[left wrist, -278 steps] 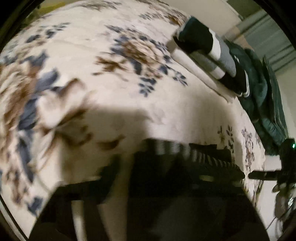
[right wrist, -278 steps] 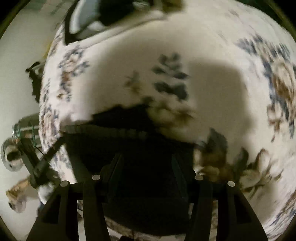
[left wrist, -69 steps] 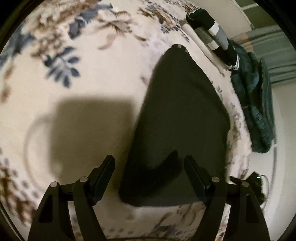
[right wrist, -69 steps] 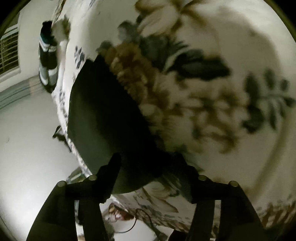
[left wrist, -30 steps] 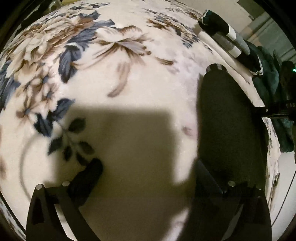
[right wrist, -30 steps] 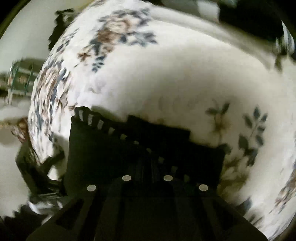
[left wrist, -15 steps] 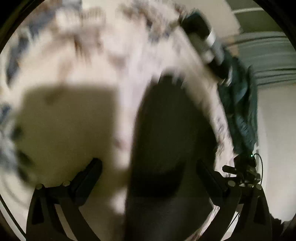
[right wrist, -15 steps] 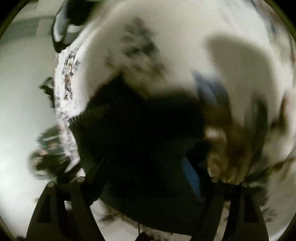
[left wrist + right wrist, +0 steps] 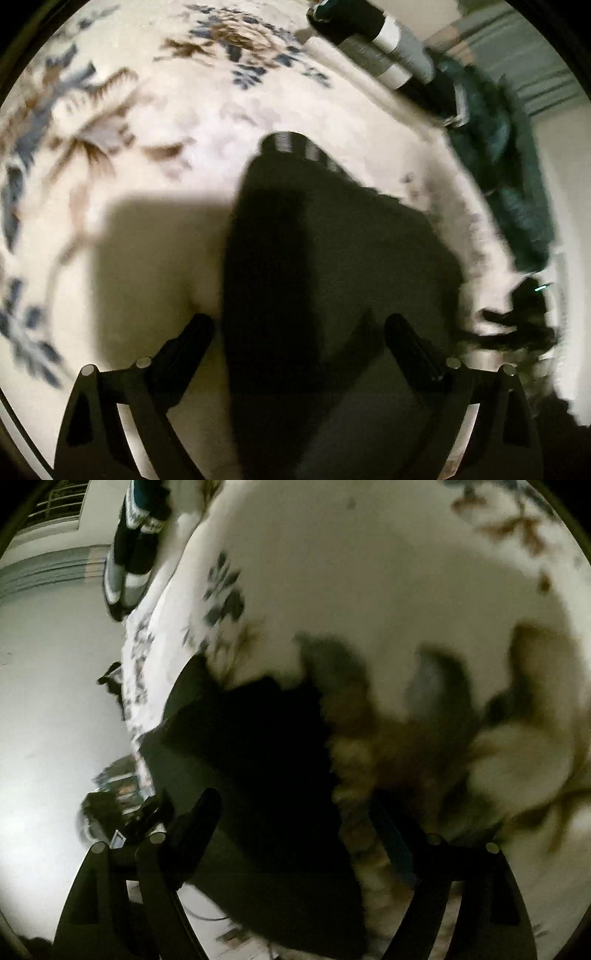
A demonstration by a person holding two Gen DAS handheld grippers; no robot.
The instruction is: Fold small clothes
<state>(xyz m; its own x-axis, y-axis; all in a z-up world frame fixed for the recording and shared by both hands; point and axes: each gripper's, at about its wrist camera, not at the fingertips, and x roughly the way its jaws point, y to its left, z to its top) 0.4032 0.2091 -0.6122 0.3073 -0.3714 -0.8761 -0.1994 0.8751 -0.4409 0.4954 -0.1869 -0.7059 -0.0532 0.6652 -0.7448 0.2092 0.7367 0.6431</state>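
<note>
Left wrist view showed the left gripper [image 9: 297,334] spread wide above a dark garment [image 9: 332,258], which lay flat on the floral bedspread [image 9: 155,129] with its striped band [image 9: 295,144] at the far end. A pile of folded clothes [image 9: 384,48] sat near the far edge, well apart. From the right wrist, the right gripper [image 9: 295,812] was also spread wide and held nothing, the dark garment [image 9: 251,746] beneath and between its fingers; blur made it hard to tell, but they seemed clear of the cloth.
</note>
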